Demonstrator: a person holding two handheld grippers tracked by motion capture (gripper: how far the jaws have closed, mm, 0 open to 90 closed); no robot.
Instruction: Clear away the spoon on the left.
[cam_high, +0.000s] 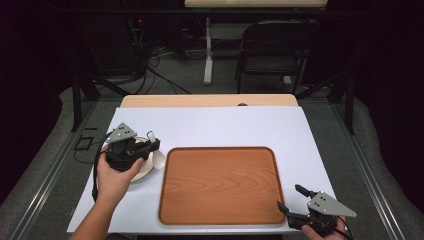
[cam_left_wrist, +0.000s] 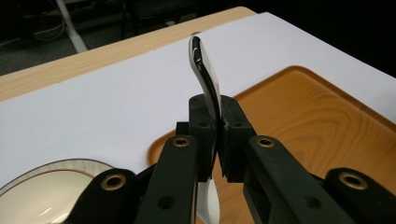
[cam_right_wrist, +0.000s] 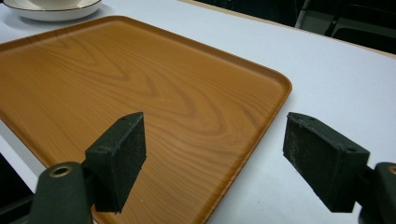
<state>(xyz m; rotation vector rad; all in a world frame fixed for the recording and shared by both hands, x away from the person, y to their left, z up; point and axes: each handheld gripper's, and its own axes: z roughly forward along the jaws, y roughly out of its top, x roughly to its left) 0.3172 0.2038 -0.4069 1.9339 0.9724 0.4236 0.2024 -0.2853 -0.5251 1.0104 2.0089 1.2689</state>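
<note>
The wooden tray (cam_high: 221, 185) lies flat on the white table (cam_high: 240, 127) and holds nothing; its raised rim runs all the way round with rounded corners. Just left of it sits a white plate (cam_high: 145, 167) with a dark line at its rim, partly under the left tool (cam_high: 152, 145). In the right tool's view a bowl (cam_right_wrist: 56, 3) seems to stand on that plate, though it is cut off at the top edge.

Bare white table lies beyond the left tool and beyond the tray's far edge. The right tool (cam_high: 290, 200) hovers at the tray's near right corner, close to the table's front edge, with bare table to its right.

The left tool's 2 jaws are closed tight on the handle of a white spoon (cam_left_wrist: 205, 77), which rises past the pads (cam_left_wrist: 233, 133) and curves up ahead of them; its lower part hangs below the jaws, over the tray's left rim. The right tool's 2 jaws stand wide apart, gripping nothing, with the tray's corner showing between them.
</note>
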